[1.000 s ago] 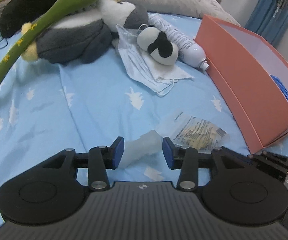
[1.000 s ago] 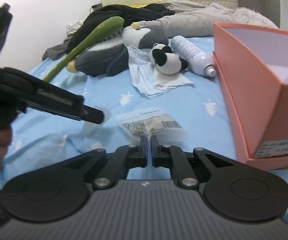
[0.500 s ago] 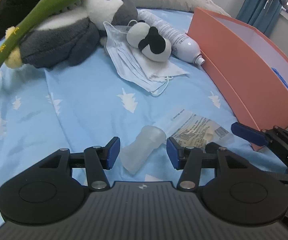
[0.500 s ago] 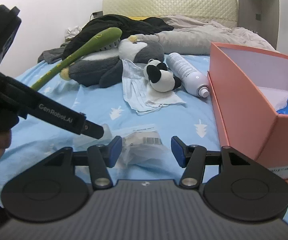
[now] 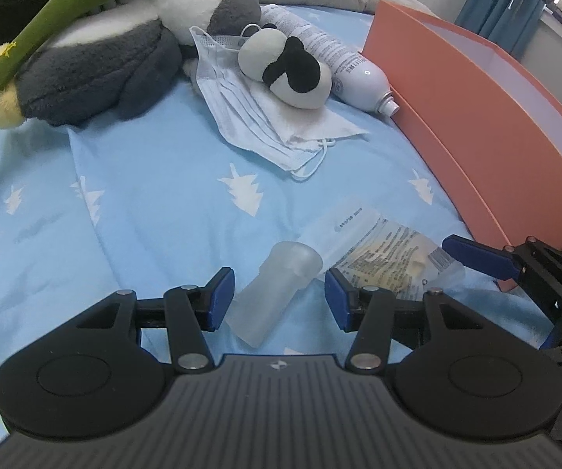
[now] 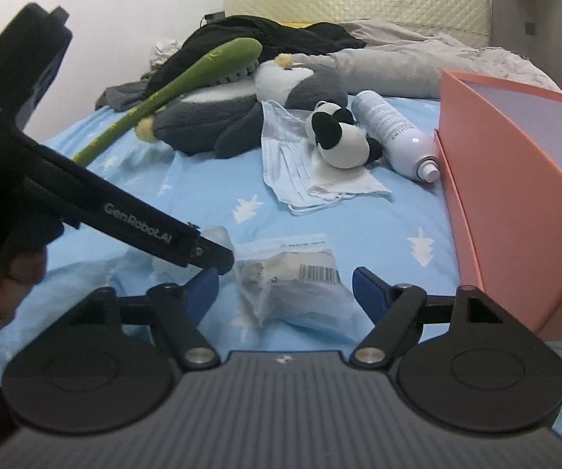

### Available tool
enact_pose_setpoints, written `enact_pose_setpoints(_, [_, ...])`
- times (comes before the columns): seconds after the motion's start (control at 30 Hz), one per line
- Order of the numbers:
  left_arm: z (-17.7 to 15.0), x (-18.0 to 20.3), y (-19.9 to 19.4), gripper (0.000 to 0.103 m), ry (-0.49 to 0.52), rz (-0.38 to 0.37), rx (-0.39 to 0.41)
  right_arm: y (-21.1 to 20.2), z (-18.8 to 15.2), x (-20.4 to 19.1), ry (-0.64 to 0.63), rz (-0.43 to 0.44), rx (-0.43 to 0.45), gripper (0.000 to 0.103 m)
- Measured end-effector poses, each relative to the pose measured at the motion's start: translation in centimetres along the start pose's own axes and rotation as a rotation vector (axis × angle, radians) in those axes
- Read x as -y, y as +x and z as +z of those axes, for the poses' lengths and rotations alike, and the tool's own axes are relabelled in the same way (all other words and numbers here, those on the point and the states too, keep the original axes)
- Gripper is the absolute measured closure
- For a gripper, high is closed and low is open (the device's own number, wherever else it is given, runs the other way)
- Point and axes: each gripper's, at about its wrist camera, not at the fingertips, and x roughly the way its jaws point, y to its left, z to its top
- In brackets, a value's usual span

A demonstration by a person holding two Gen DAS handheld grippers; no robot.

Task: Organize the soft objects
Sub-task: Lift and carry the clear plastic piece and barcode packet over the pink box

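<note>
**Both hand-held grippers spread over small items beside the orange box**

The left hand-held gripper (image 5: 279, 299) hangs low over the blue bed sheet (image 5: 156, 211) with its jaws spread wide on either side of a frosted soft tube (image 5: 275, 293), touching neither side of it. The right hand-held gripper (image 6: 285, 291) is also spread, its jaws flanking a clear plastic packet (image 6: 292, 277) that lies on the sheet just left of the orange box (image 6: 515, 211). The tube lies just left of that packet, further from the box. Beyond them, a white spray bottle (image 5: 343, 66) rests against the box's far end, with a small panda plush (image 5: 290, 68) beside it on a face mask (image 5: 249, 117). Further from the box lies a grey penguin plush (image 5: 113, 62), with a green plush snake (image 5: 58, 19) draped over it.
</note>
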Motion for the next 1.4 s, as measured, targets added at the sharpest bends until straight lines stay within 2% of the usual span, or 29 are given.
enact_pose_setpoints(0.17, [-0.1, -0.3, 0.3, 0.048, -0.019, -0.011, -0.004, 0.7, 0.1, 0.3, 0.004, 0.001, 0.000, 0.026])
enact_pose_setpoints(0.27, [-0.2, -0.2, 0.6, 0.058, -0.018, 0.001, -0.010, 1.1, 0.2, 0.7, 0.012, 0.025, 0.002, 0.026])
enact_pose_setpoints(0.47, [-0.2, -0.6, 0.2, 0.083, -0.041, 0.021, 0.001, 2.3, 0.1, 1.5, 0.050, 0.065, -0.031, 0.043])
enact_pose_setpoints(0.5, [-0.3, -0.6, 0.0, 0.084, -0.043, 0.020, 0.003, 2.3, 0.1, 1.5, 0.053, 0.065, -0.030, 0.049])
enact_pose_setpoints(0.57, [-0.3, -0.5, -0.3, 0.087, -0.047, 0.017, 0.010, 2.2, 0.1, 1.4, 0.050, 0.060, -0.024, 0.051])
enact_pose_setpoints(0.77, [-0.6, -0.1, -1.2, 0.089, -0.079, 0.025, 0.024, 1.4, 0.1, 1.3, 0.066, 0.039, -0.018, 0.053])
enact_pose_setpoints(1.07, [-0.6, 0.7, -3.8, 0.089, -0.141, 0.024, 0.053, -0.4, 0.8, 0.5, 0.075, -0.036, -0.006, 0.054])
enact_pose_setpoints(1.4, [0.0, 2.5, -9.5, 0.089, -0.200, -0.003, 0.122, -6.4, 3.8, -0.2, 0.125, -0.064, 0.053, 0.054])
